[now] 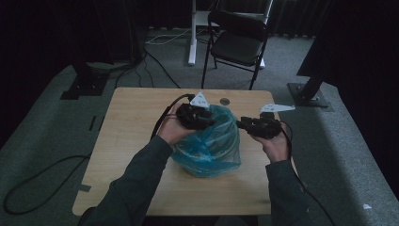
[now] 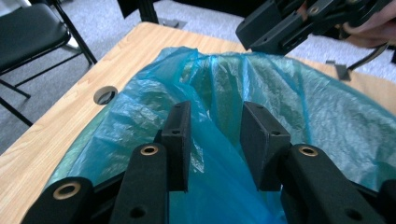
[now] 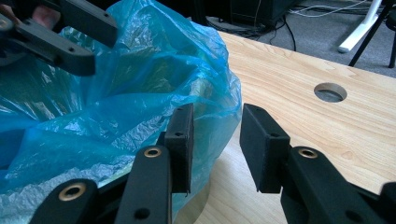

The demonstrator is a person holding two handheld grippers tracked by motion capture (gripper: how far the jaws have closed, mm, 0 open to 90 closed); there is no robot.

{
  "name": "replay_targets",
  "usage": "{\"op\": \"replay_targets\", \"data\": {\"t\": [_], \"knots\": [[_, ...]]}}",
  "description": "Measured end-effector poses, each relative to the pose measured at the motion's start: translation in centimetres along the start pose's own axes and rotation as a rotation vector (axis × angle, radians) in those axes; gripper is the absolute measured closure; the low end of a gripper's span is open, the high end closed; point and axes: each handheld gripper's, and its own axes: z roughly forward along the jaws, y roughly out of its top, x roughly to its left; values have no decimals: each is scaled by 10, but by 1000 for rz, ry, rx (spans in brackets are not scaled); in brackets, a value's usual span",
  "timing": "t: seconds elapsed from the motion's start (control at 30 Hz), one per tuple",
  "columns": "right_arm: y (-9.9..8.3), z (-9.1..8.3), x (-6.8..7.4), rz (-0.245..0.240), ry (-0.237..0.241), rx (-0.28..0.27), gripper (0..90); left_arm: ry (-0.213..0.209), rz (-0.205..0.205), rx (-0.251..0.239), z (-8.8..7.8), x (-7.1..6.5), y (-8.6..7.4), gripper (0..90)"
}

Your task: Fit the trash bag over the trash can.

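A blue plastic bag [image 1: 207, 146] is sitting crumpled near the middle of the wooden table [image 1: 131, 141]. The left gripper [image 2: 215, 140] is hovering over it with jaws spread, a fold of film rising between them unpinched. The right gripper [image 3: 215, 140] is standing spread beside the bag's edge, where its own view is revealing a round hole [image 3: 330, 92] in the tabletop.

The right hand-held gripper [image 3: 215, 144] stands open beside the blue plastic bag [image 3: 140, 93] on the bench [image 3: 303, 126]; its left jaw is against the bag.
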Motion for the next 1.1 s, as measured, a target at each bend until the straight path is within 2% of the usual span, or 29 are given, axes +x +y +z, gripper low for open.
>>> {"op": "replay_targets", "data": {"t": [0.3,0.57,0.6,0.7,0.73,0.97,1.0,1.1], "knots": [[-2,0,0,2,3,4,643,-5,35,65,15,-5,8,631],[-3,0,0,-4,4,8,642,29,55,129,25,-5,10,637],[-3,0,0,-4,4,8,643,43,61,149,28,-6,9,638],[-3,0,0,-3,4,7,642,48,66,166,31,-6,9,640],[-3,0,0,-4,3,7,643,54,77,188,33,-7,10,640],[-3,-1,0,-3,2,6,643,44,83,241,40,-7,9,637],[-3,-1,0,-2,4,6,642,42,93,263,43,-7,9,636],[-4,-1,0,-3,4,5,642,41,101,282,46,-8,9,634]]}}
